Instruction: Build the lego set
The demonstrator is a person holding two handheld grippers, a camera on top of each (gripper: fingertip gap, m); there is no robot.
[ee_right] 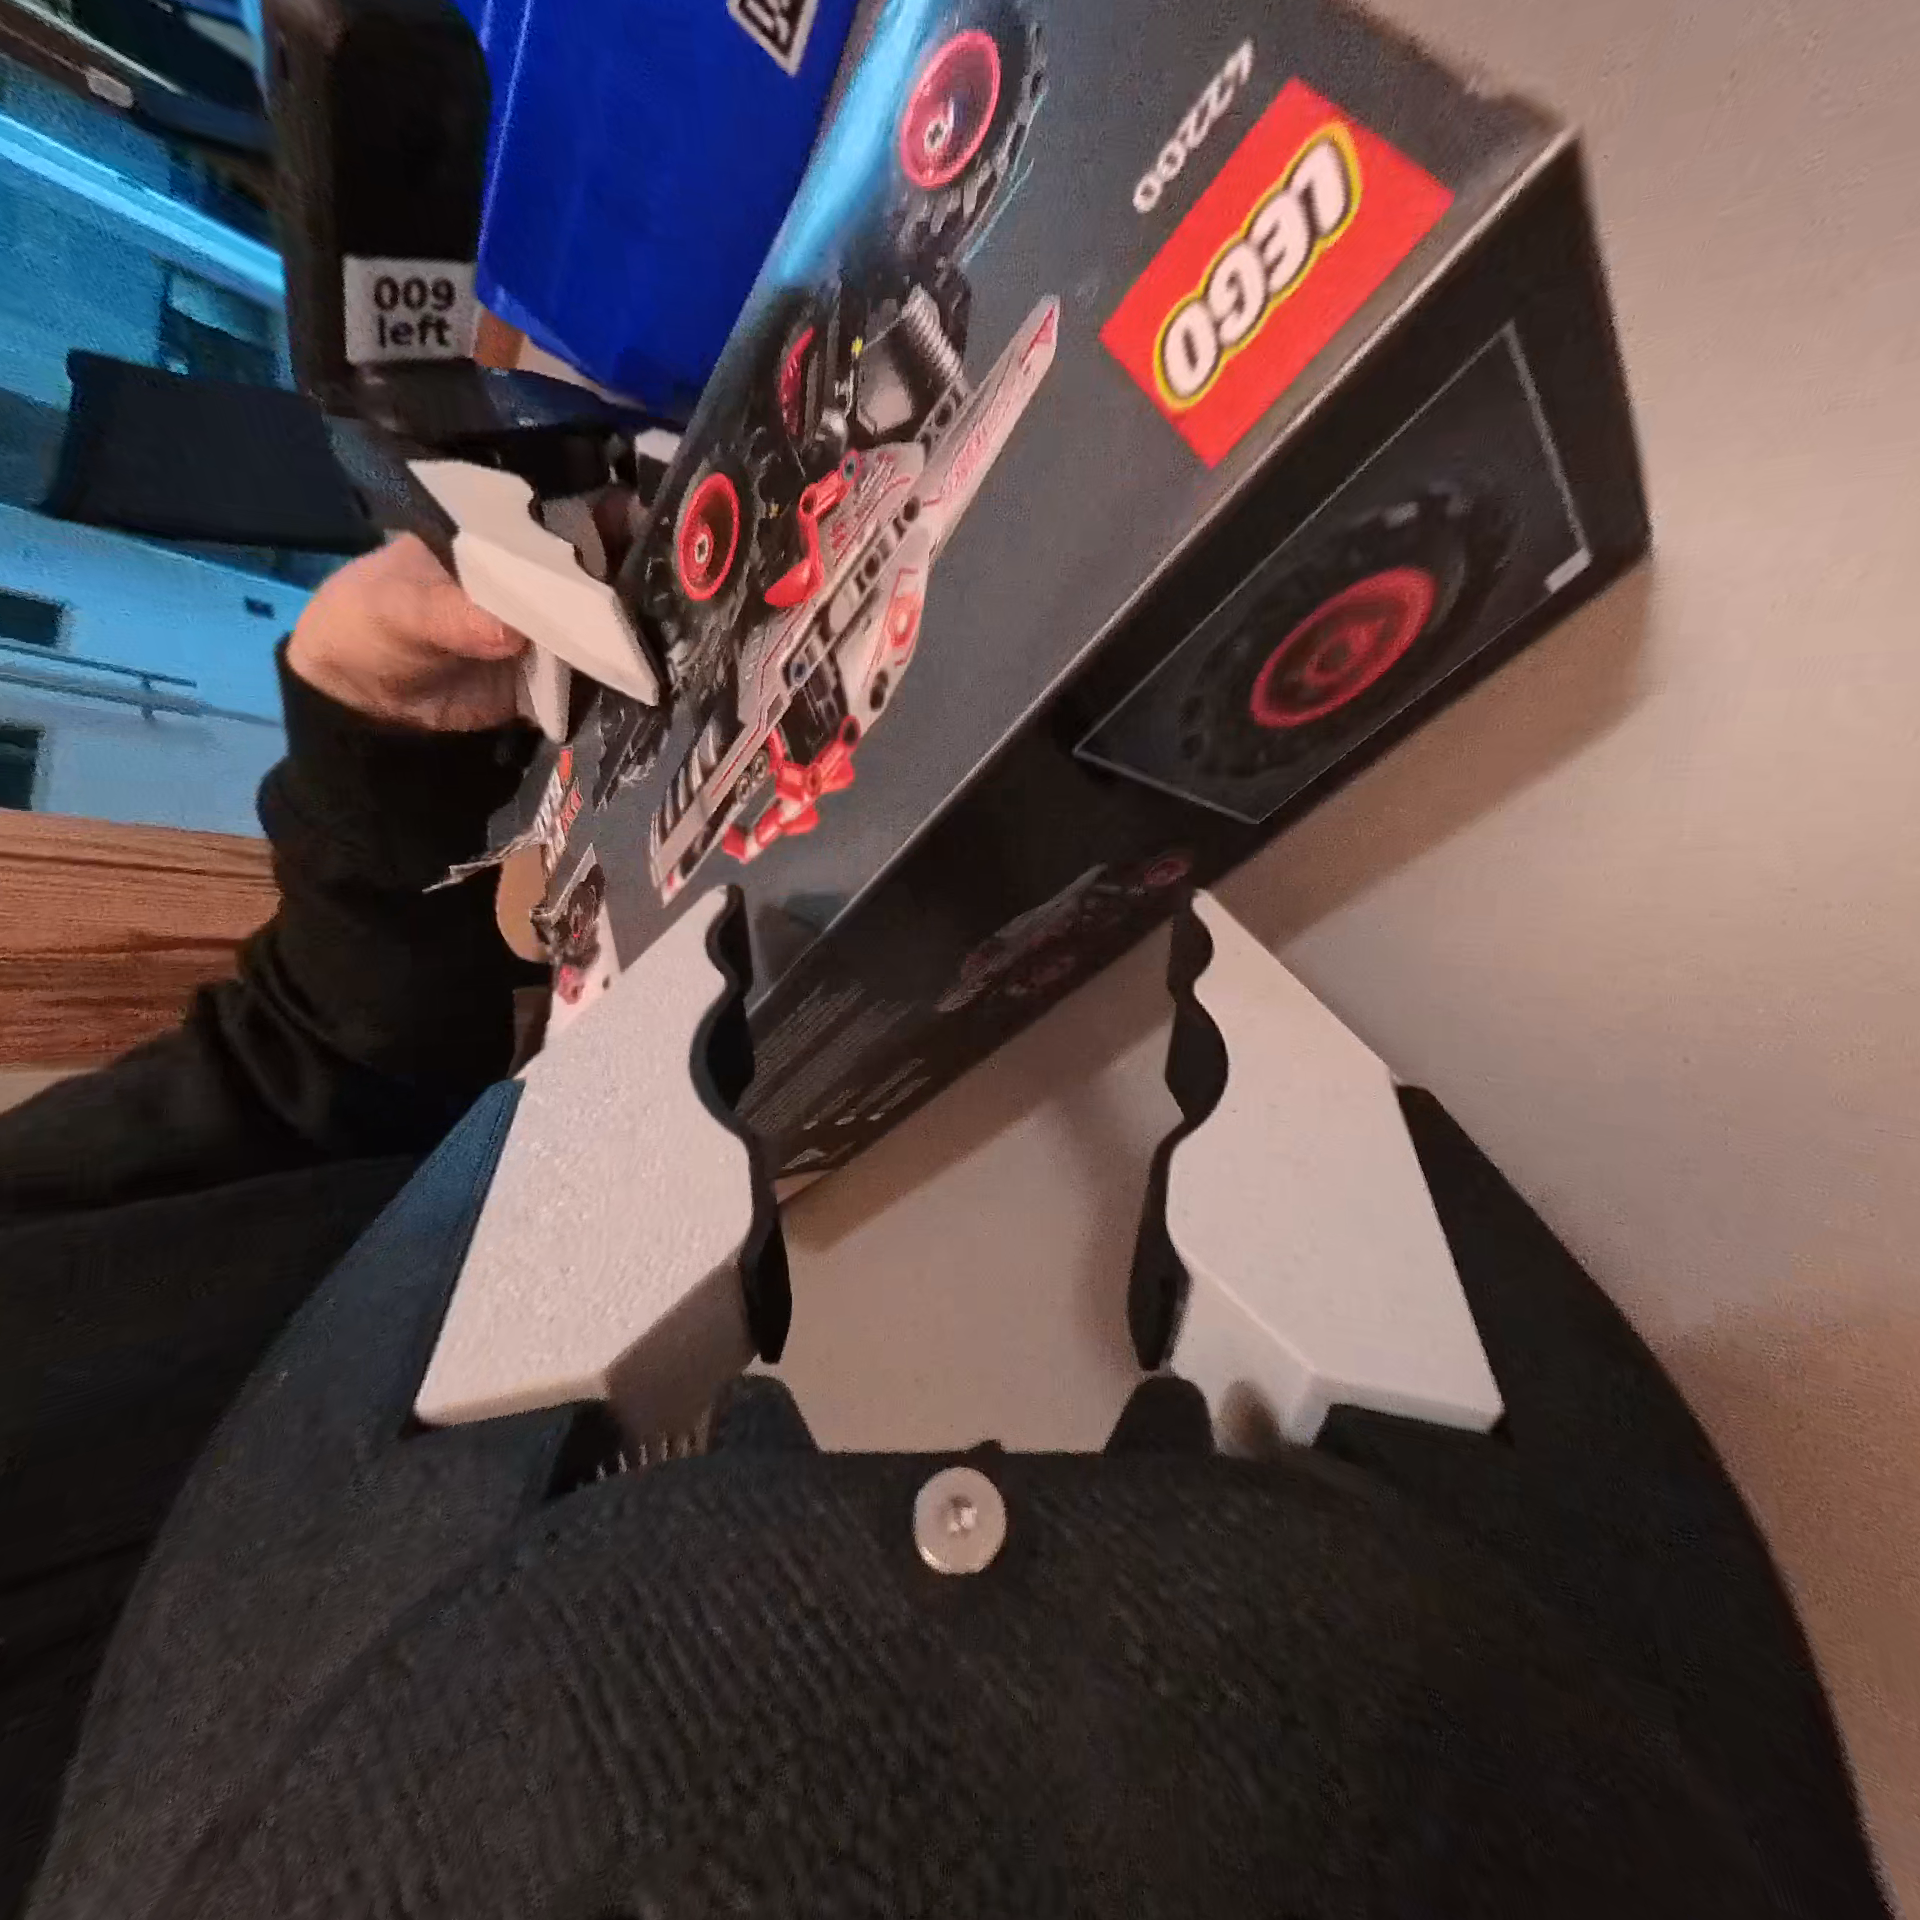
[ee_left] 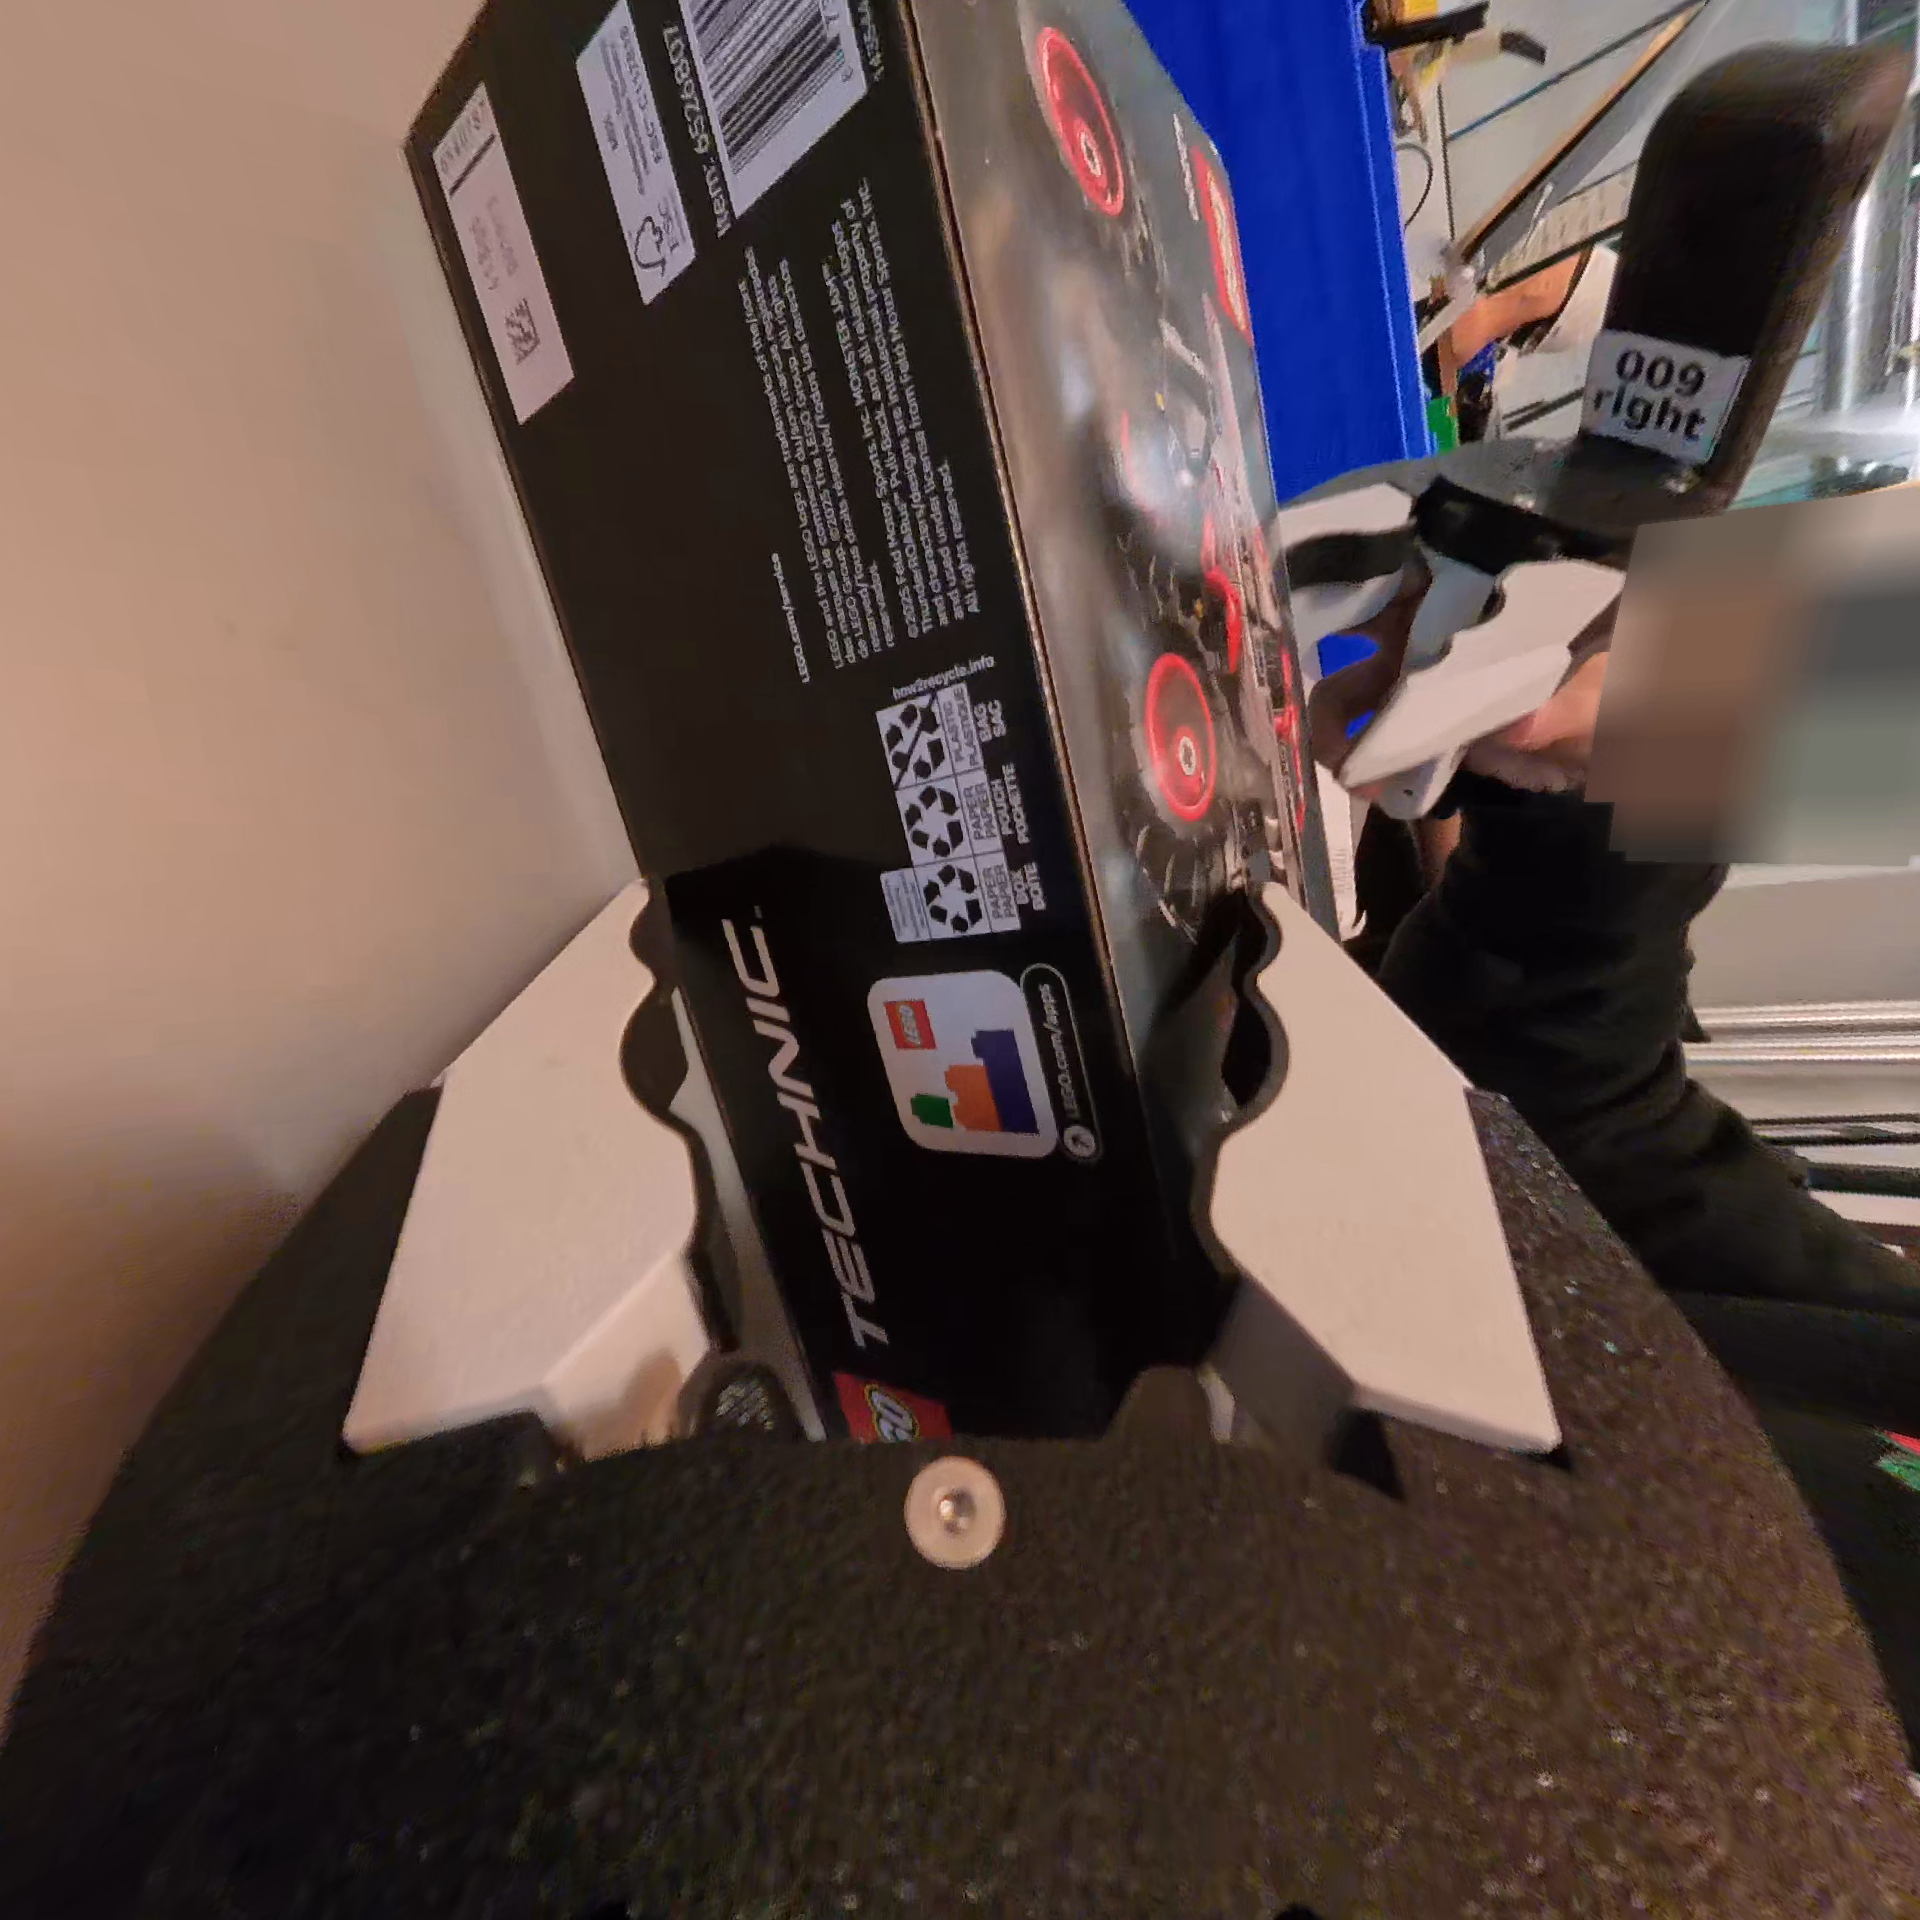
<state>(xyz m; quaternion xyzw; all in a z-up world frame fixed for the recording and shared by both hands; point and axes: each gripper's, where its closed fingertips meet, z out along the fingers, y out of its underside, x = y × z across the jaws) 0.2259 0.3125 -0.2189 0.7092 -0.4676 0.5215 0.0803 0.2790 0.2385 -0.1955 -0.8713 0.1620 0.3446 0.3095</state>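
A black lego box [ee_left: 831, 520] with a red-wheeled truck picture is held up in the air, tilted. My left gripper [ee_left: 951, 914] is shut on one end of it, fingers pressing both broad faces. In the right wrist view the box [ee_right: 1039, 499] fills the upper frame, and its lower corner sits between the spread fingers of my right gripper [ee_right: 961, 914], which is open. The left gripper [ee_right: 561, 592] shows there too, clamped on the far edge beside a torn cardboard flap [ee_right: 499, 831]. The right gripper [ee_left: 1392, 686] shows beside the box's picture face in the left wrist view.
A beige wall [ee_left: 208, 520] stands behind the box, also in the right wrist view [ee_right: 1714, 935]. A blue bin [ee_left: 1299, 208] is beyond the box. A wooden surface [ee_right: 104, 914] lies at left. A person's hand [ee_right: 395, 644] and dark sleeve hold the left gripper.
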